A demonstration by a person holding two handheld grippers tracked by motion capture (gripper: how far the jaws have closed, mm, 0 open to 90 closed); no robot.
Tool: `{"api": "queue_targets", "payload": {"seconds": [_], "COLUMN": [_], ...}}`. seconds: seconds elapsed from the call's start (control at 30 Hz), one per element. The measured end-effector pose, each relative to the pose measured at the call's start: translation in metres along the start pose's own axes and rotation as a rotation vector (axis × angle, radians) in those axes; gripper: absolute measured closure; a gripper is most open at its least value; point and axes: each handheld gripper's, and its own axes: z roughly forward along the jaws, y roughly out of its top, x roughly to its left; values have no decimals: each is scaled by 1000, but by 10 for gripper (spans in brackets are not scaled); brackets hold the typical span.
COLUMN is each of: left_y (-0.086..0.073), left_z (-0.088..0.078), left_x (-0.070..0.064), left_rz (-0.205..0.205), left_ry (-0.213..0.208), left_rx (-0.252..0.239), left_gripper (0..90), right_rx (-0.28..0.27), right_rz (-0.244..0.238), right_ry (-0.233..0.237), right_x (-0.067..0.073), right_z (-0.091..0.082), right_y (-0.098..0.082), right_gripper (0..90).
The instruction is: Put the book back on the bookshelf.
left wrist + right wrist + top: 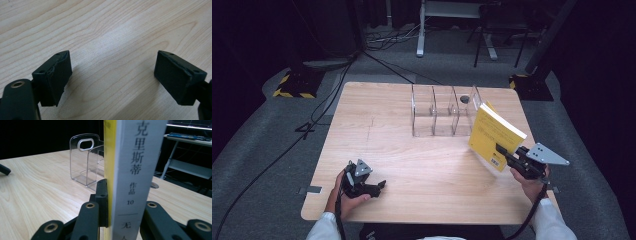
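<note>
The right gripper (506, 151) is clamped on a yellow book (495, 134), its jaws pressing the covers on either side of the white spine (136, 170), which carries printed characters. The book is held up off the counter (422, 170), tilted, just ahead of this gripper. Beyond the book, close by it, stands a clear acrylic file rack (443, 111) with several upright dividers. The left gripper (379, 187) lies low over the bare counter, well apart from the book and the rack, its jaws spread wide with only wood grain between the black pads (58, 75).
</note>
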Motion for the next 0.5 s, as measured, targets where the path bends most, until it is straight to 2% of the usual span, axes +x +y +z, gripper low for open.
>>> {"api": "queue_targets", "payload": {"seconds": [0.07,0.1,0.13,0.33,0.5], "left_y": [1,1,1,1,1], "left_z": [0,1,1,1,1], "left_x": [0,-1,1,0,0], "left_rz": [1,-14,5,5,5], "left_ry": [2,0,3,4,5], "left_rx": [1,-2,1,-5,-5], "left_gripper": [151,151,151,156,159], "right_rx": [-4,-6,-8,-19,-26], "right_rz": [0,6,8,12,9], "right_ry": [-10,-16,-20,-41,-41], "right_x": [-1,-2,-3,-6,-5], "right_z": [1,2,2,7,11], "right_y": [2,3,4,12,18], "right_gripper": [760,760,760,760,760]}}
